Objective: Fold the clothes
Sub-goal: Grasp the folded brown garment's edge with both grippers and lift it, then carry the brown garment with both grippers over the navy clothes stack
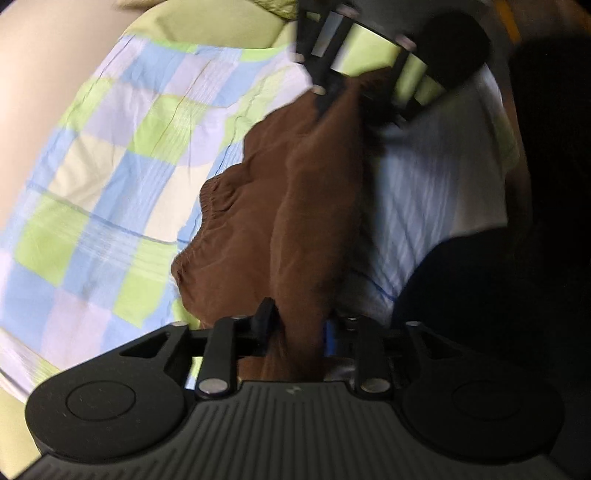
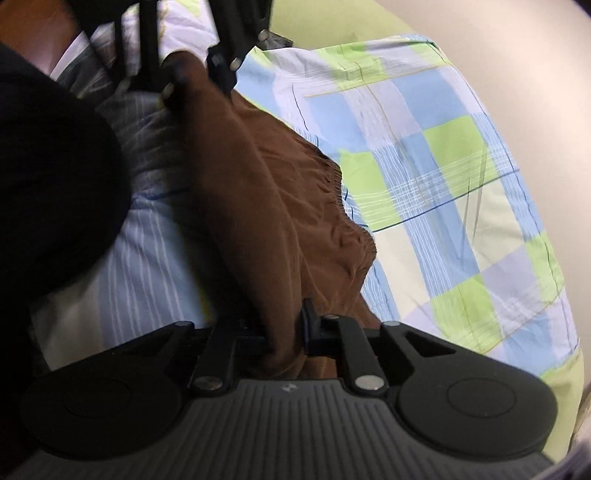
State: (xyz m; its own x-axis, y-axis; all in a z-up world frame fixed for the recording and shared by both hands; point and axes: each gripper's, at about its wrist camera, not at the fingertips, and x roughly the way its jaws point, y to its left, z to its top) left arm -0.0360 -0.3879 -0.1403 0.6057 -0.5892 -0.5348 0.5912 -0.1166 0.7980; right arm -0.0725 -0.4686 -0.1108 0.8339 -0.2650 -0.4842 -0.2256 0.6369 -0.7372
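A brown garment with a gathered elastic waistband [image 1: 266, 206] is stretched between my two grippers above a checked bed cover. My left gripper [image 1: 295, 325] is shut on one end of the brown cloth. My right gripper [image 2: 286, 326] is shut on the other end of the brown garment [image 2: 258, 192]. Each gripper shows in the other's view, the right one at the top of the left wrist view [image 1: 332, 92] and the left one at the top of the right wrist view [image 2: 199, 74]. The waistband edge hangs toward the cover.
A blue, green and white checked bed cover [image 1: 110, 177] lies under the garment and also shows in the right wrist view [image 2: 443, 177]. A lime green sheet [image 1: 207, 22] lies beyond it. A person's dark sleeve [image 2: 48, 177] is close by. A pale wall [image 1: 44, 55] stands behind.
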